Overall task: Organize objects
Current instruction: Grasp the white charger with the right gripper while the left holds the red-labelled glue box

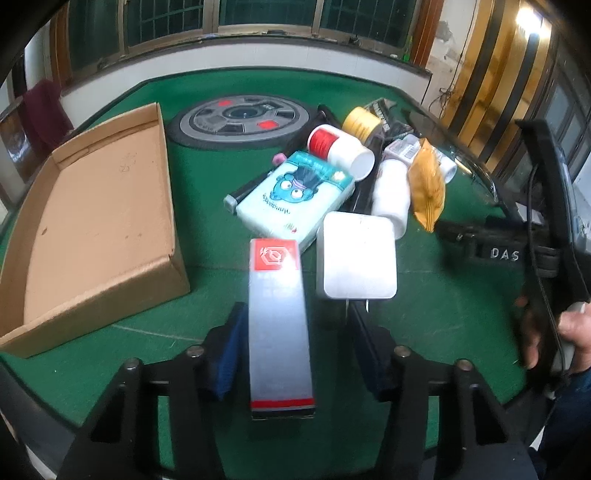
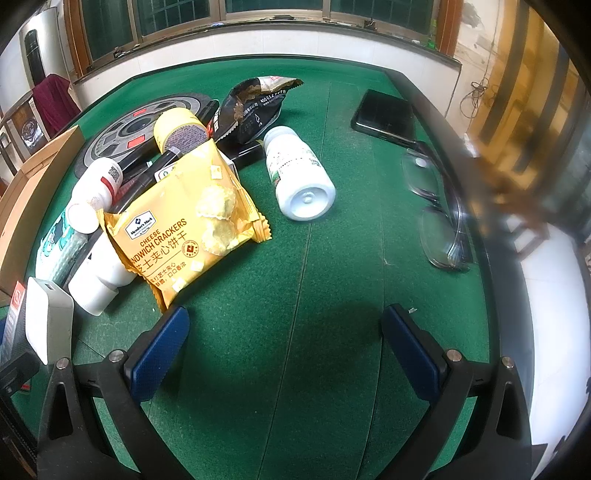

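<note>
Green felt table (image 2: 332, 258) beneath barred windows (image 2: 177, 14), tiled sill.

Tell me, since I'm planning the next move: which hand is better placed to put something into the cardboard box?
Left. The left gripper already has the long red-and-white box between its fingers, with the cardboard box just beside. The right gripper is open over bare felt.
</note>
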